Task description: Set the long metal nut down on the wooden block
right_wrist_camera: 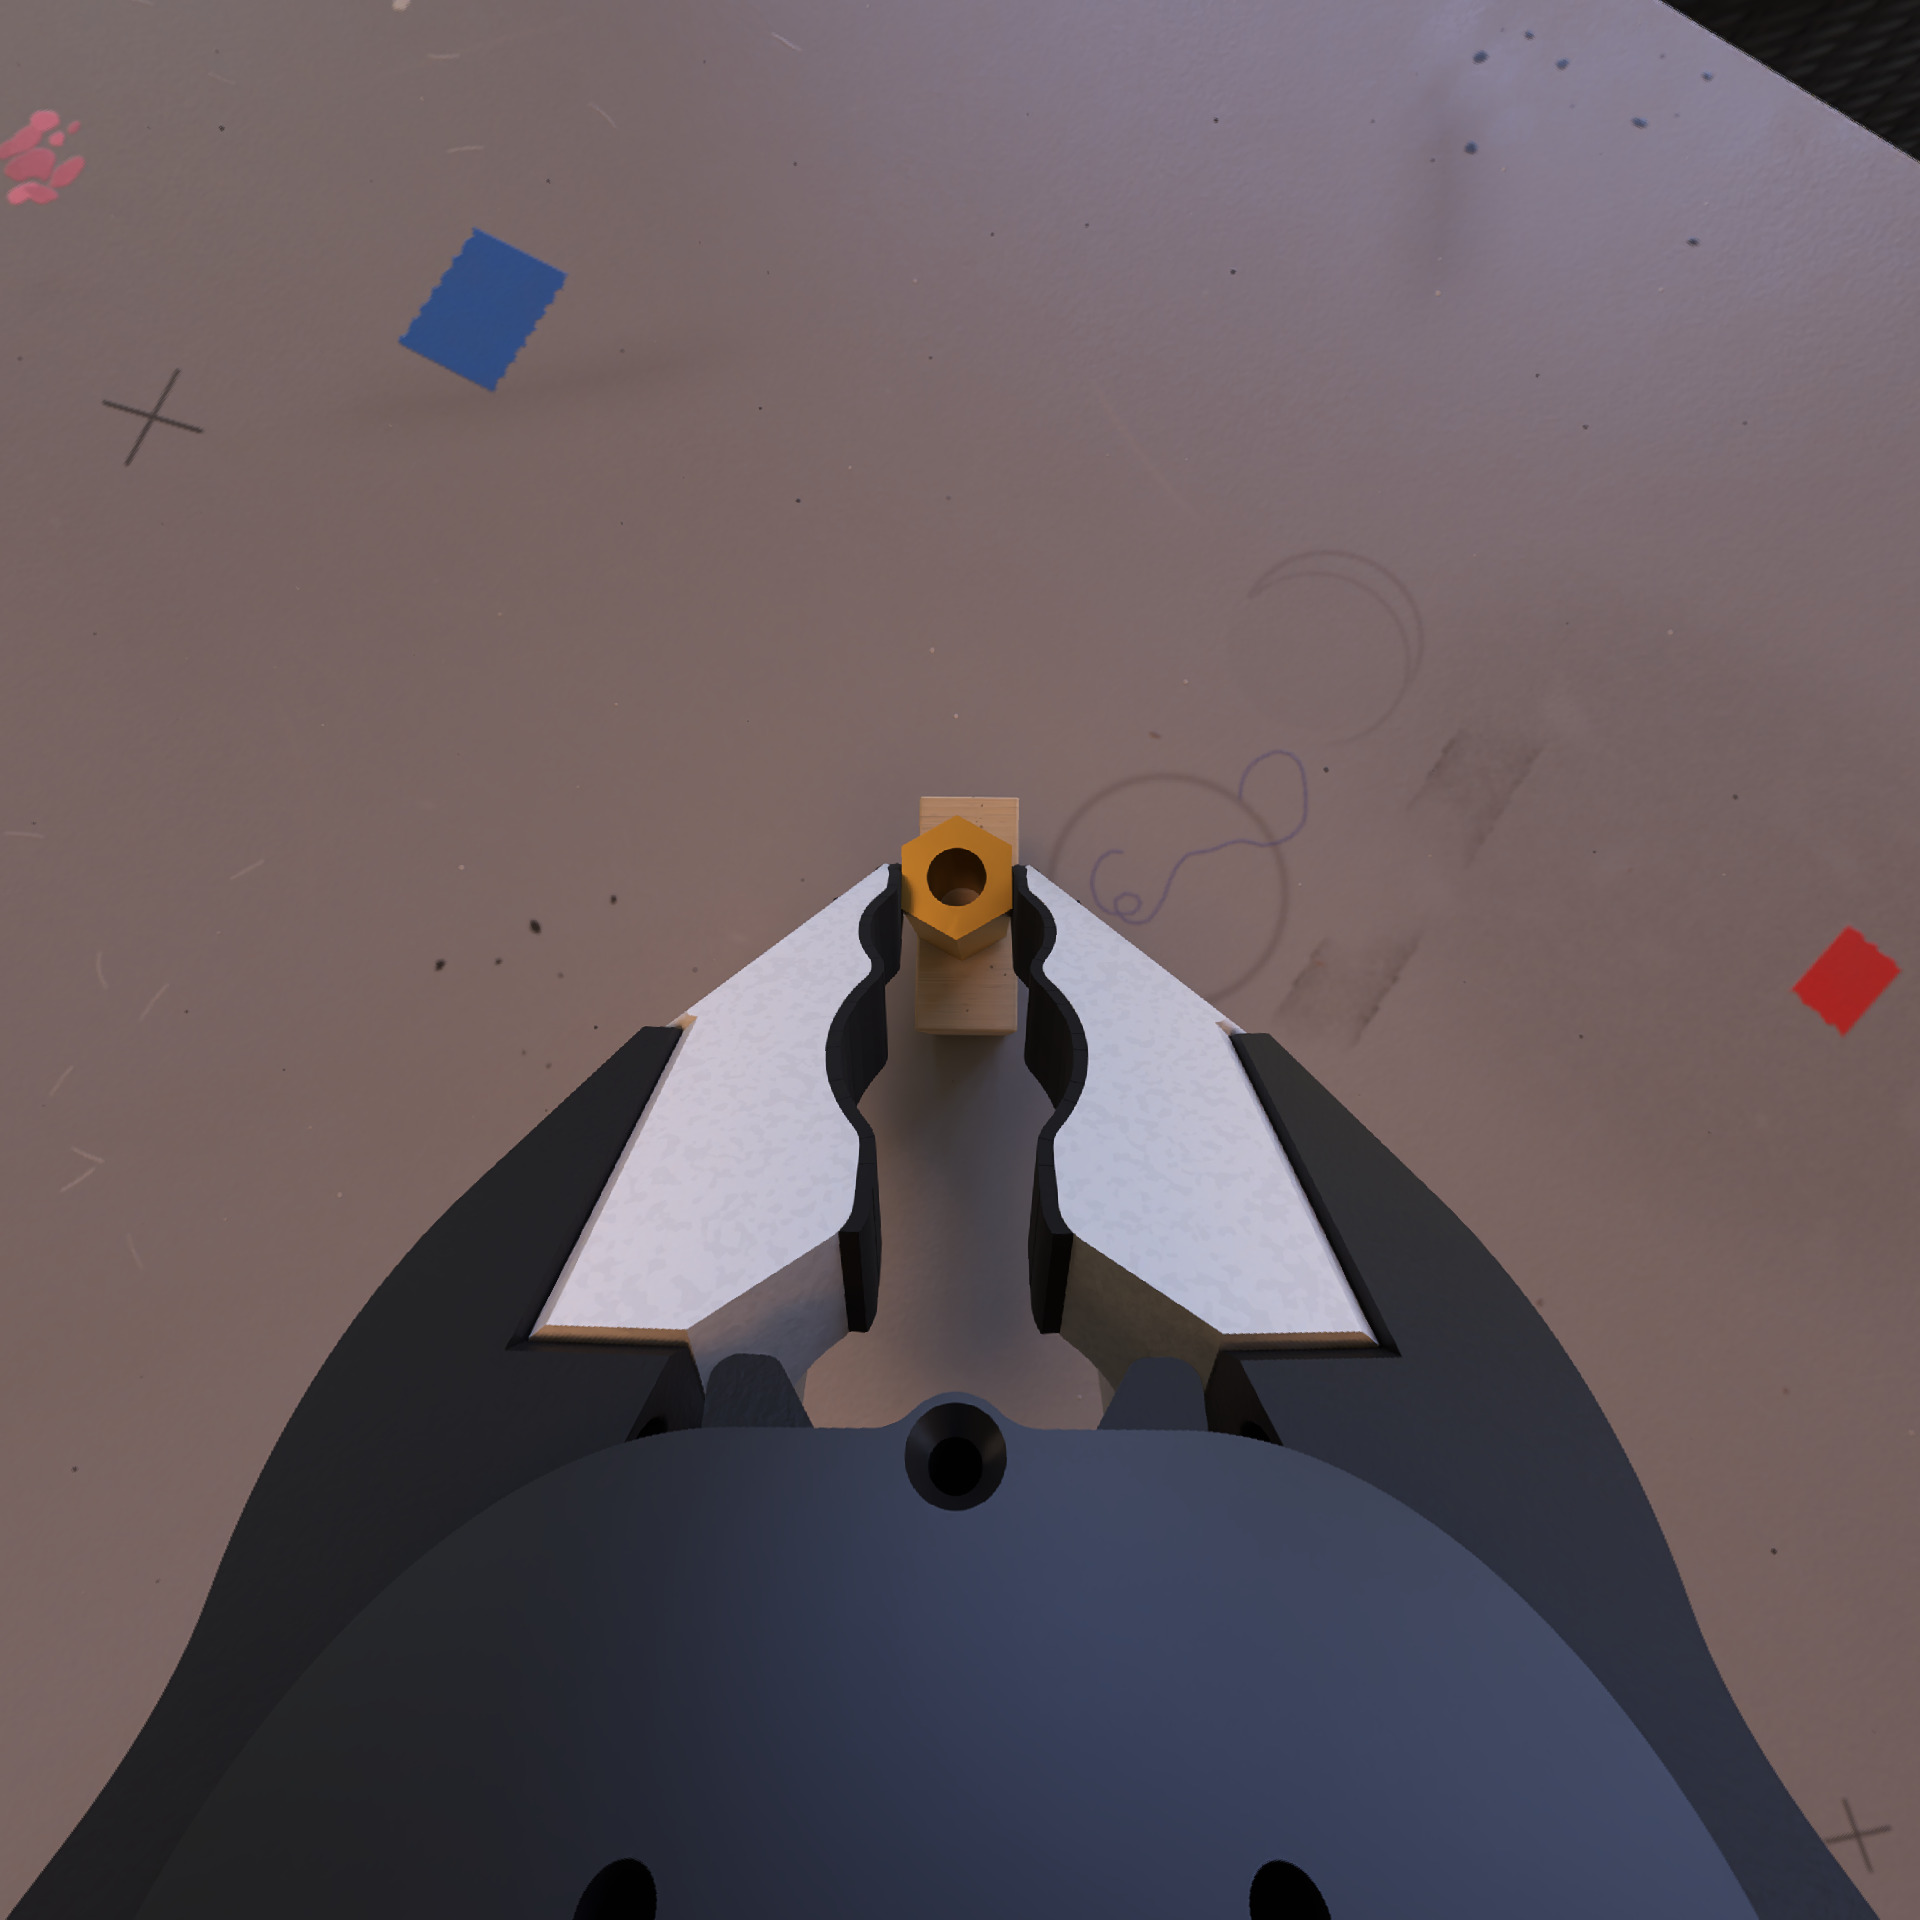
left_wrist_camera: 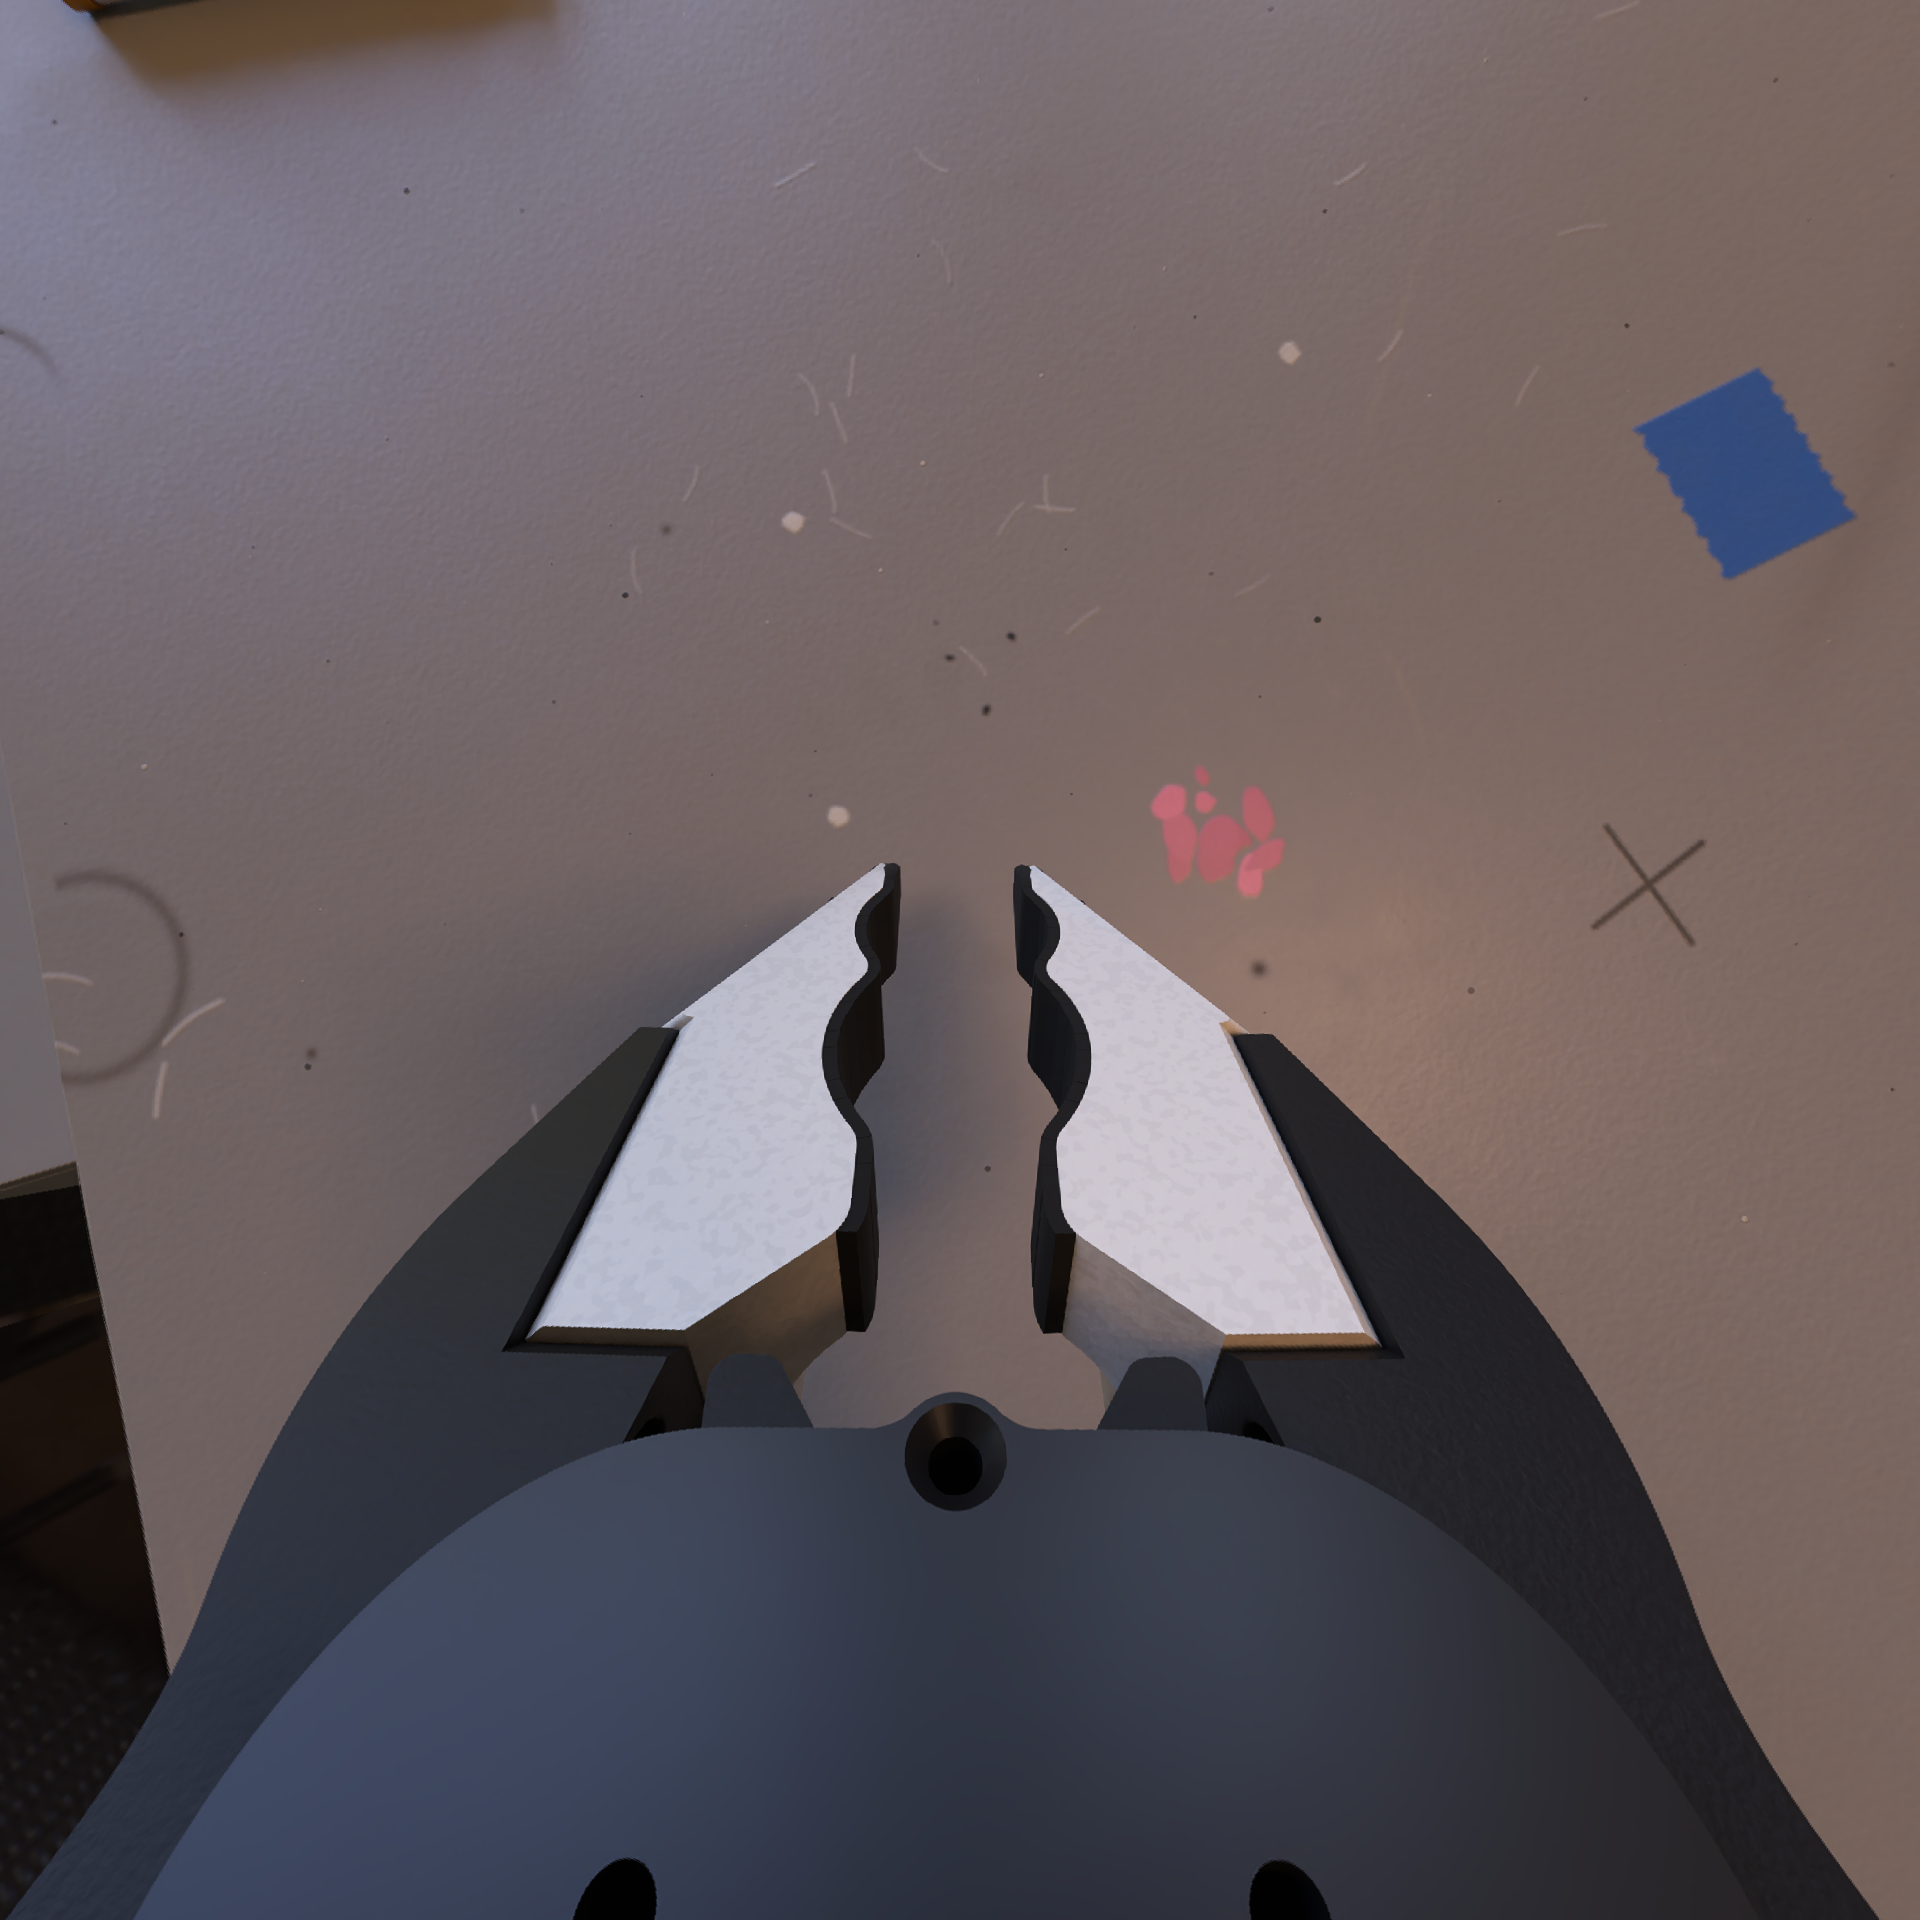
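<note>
In the right wrist view, my right gripper is shut on the long metal nut at its fingertips. The nut is brass-coloured and hexagonal, seen end-on with its bore facing the camera. Directly under it lies the pale wooden block, a small oblong on the table running away from me between the fingers. I cannot tell whether the nut touches the block. In the left wrist view, my left gripper is empty with a narrow gap between its fingers, over bare table. Nut and block do not show there.
A blue patch, a pink stain, a red patch and pen crosses lie flat on the grey table. The table edge runs at the left and top right. An orange-edged object sits far left.
</note>
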{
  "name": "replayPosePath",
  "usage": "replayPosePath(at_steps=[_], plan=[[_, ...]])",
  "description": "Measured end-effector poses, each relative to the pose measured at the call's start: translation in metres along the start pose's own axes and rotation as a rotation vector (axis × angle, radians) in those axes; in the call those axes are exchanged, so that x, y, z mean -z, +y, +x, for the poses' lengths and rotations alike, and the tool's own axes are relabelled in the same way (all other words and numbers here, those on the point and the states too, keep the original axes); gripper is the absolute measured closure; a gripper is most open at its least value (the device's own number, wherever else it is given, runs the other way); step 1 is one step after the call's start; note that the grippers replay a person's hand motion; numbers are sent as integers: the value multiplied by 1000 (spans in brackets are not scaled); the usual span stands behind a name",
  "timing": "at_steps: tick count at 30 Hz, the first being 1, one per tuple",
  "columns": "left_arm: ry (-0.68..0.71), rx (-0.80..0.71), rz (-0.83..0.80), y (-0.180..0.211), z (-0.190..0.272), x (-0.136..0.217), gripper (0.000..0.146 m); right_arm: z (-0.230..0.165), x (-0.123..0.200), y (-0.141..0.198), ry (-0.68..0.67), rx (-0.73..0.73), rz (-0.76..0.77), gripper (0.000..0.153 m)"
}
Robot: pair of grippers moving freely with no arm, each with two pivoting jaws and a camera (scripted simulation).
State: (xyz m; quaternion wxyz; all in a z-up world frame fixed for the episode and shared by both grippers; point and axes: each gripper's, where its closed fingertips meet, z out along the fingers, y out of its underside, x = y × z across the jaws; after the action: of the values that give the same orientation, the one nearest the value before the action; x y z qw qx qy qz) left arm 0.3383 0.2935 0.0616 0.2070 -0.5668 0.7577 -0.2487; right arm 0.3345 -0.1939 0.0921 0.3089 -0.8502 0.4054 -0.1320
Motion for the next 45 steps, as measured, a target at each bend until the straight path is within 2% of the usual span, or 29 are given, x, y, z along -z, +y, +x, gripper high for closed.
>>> replayPosePath(at_steps=[45], plan=[[0, -4, -2, 0, 0, 0, 124, -1, 0, 0, -12, -4, -5, 132]])
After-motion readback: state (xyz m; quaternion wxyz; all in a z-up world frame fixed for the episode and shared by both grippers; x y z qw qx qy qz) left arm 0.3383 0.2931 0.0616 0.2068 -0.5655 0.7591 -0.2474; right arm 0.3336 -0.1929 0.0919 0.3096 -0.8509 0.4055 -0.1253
